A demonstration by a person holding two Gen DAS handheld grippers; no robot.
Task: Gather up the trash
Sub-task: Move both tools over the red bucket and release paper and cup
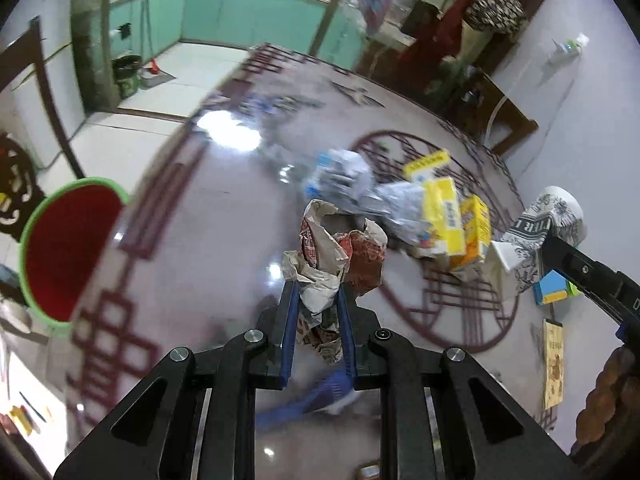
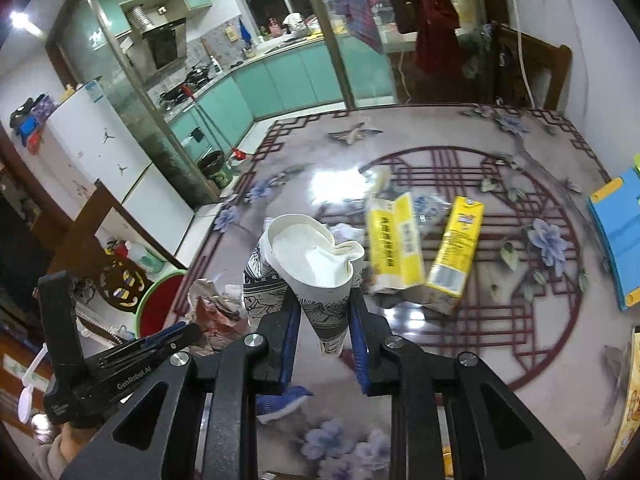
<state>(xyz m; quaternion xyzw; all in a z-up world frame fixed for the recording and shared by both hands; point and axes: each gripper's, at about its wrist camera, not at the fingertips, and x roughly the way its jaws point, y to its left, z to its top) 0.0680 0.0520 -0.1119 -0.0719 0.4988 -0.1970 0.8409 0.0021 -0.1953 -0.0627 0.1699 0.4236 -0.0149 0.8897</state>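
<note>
Two grippers are up over the patterned table [image 1: 192, 216], each with a catch. From the left wrist view, the table's near-left edge runs just beside the red basin [image 1: 68, 248] with its green rim, which sits off that edge, and a broad bare stretch of glossy tabletop lies between the basin and the trash pile. The left gripper [image 1: 318, 300] has its jaws pulled in narrow, pinching the crumpled brown paper wrapper [image 1: 328, 248], which stands up between the blue pads [image 1: 290, 320]. Beyond the wrapper sit crumpled white paper [image 1: 348, 176] and the yellow cartons [image 1: 448, 216], close together. Right of the cartons, the right gripper's black finger grips the printed paper cup [image 1: 536, 220].

Over to the right wrist view: the right gripper [image 2: 326, 312] is closed partway onto the paper cup [image 2: 312, 264], squashing its white rim out of round. The yellow cartons [image 2: 424, 248] lie just beyond the cup on the table's round motif, with bare table all around them out to the far edge. Left of the cup, the left gripper [image 2: 188, 332] carries the brown wrapper [image 2: 216, 312], and the red basin [image 2: 158, 308] sits past the table's left edge.
</note>
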